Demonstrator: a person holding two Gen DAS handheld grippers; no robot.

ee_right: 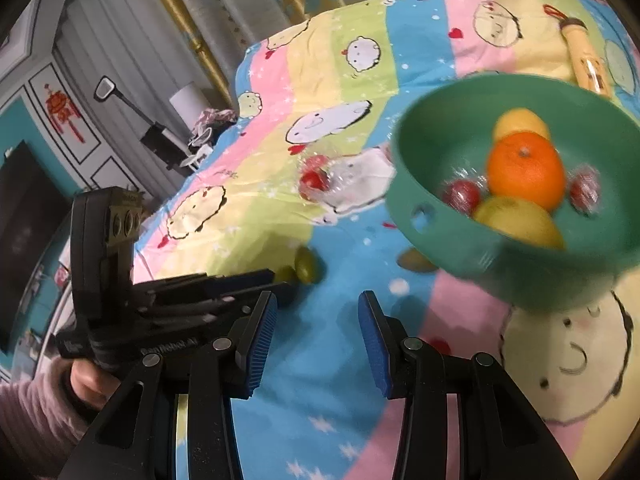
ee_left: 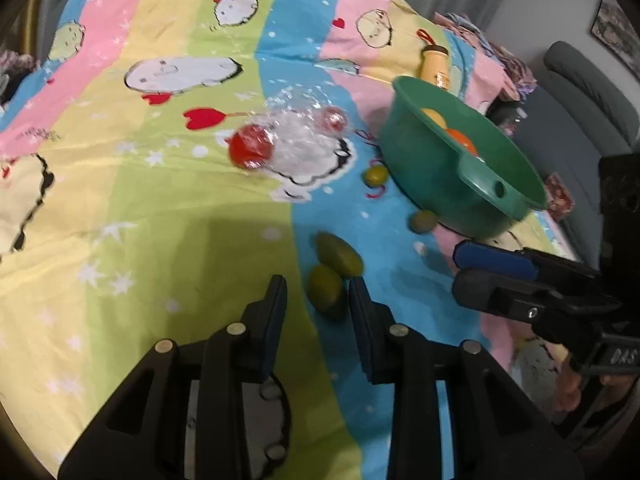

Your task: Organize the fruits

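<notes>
Nearest the left gripper (ee_left: 318,292), whose fingers are spread, two oval green fruits (ee_left: 326,291) lie touching on the striped cartoon bedspread (ee_left: 160,220). Beside it the right gripper (ee_right: 318,312) also gapes, holding nothing. Farther back, the green plastic bowl (ee_right: 432,200) holds an orange (ee_right: 526,168) and yellow fruit, near the bed's right edge.

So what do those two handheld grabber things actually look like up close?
Each gripper is black plastic with two flat fingers lined in ribbed blue pads, joined by silver rivets. The left gripper and right gripper look alike. White lettering marks the left one's body, too blurred to read reliably. The person's left hand wears a fuzzy pink sleeve. No cables are visible.
</notes>
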